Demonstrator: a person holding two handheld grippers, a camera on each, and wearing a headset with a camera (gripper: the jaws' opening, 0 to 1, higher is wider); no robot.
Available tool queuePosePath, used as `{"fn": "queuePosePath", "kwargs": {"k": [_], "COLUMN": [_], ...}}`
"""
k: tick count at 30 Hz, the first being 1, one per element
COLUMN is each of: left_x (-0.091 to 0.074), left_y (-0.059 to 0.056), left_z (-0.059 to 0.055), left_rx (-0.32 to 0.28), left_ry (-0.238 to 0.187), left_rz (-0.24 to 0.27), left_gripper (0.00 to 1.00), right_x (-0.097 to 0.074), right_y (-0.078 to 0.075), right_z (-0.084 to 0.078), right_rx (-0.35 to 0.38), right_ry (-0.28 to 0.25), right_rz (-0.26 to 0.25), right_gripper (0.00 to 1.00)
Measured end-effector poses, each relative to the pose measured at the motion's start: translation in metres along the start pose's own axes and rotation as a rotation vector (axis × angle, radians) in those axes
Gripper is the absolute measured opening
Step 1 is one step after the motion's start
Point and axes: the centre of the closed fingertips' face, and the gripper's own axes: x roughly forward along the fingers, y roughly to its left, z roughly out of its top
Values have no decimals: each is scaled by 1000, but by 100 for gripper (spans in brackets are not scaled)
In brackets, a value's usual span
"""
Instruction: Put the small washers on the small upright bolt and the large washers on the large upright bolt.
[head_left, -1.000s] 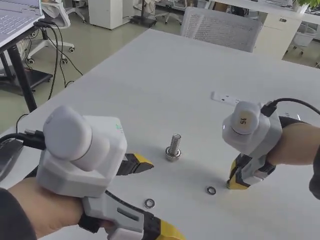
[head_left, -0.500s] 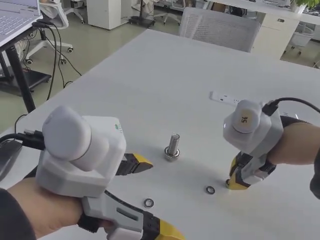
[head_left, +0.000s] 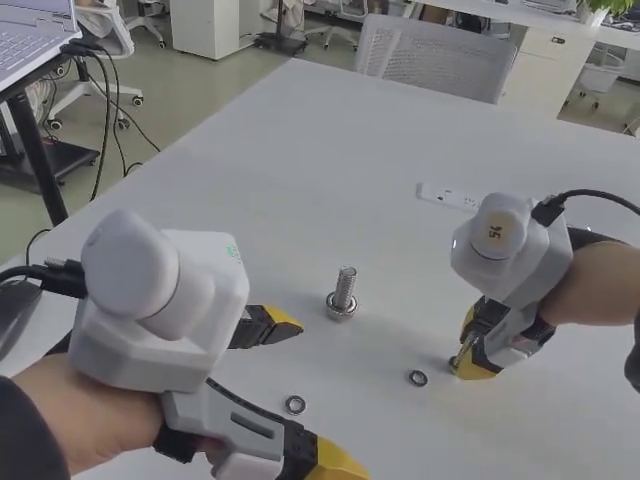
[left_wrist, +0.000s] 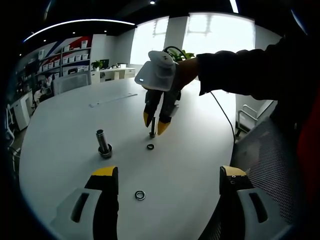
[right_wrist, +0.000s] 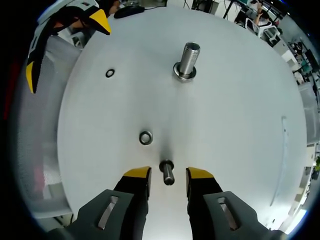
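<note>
The large upright bolt (head_left: 343, 293) (left_wrist: 103, 145) (right_wrist: 186, 62) stands mid-table with a ring at its base. A small dark bolt (right_wrist: 166, 171) (left_wrist: 152, 131) stands on the table between the jaws of my right gripper (head_left: 465, 365) (right_wrist: 168, 175), which is open with a gap on either side of the bolt. One small washer (head_left: 418, 378) (right_wrist: 145, 137) (left_wrist: 150, 146) lies just beside it. Another washer (head_left: 295, 405) (left_wrist: 140, 195) (right_wrist: 110, 73) lies between the wide-open jaws of my left gripper (head_left: 310, 395) (left_wrist: 169, 175), untouched.
A thin white strip (head_left: 445, 195) lies on the white table (head_left: 300, 170) behind the right gripper. A mesh chair (head_left: 440, 55) stands at the far edge. A desk with a laptop and cables (head_left: 40, 60) is off to the left.
The right gripper's body has leaned slightly to the right while its tips stay by the small bolt. Washers and the large bolt have not moved.
</note>
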Motion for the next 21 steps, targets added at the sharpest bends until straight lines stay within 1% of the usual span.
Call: {"fn": "queuePosePath", "kwargs": {"k": [10, 19, 21], "left_x": [0, 0, 0], "left_y": [0, -2, -2], "left_z": [1, 2, 2], "left_rx": [4, 9, 11], "left_ry": [0, -3, -2], "left_rz": [-3, -6, -6], "left_gripper": [83, 83, 83], "right_x": [-6, -9, -10], "right_y": [1, 6, 9], "right_z": [-11, -22, -24], "right_rx": [25, 49, 52], "right_ry": [-3, -1, 2], "right_rz": [-9, -12, -12], "right_gripper": [30, 30, 30]}}
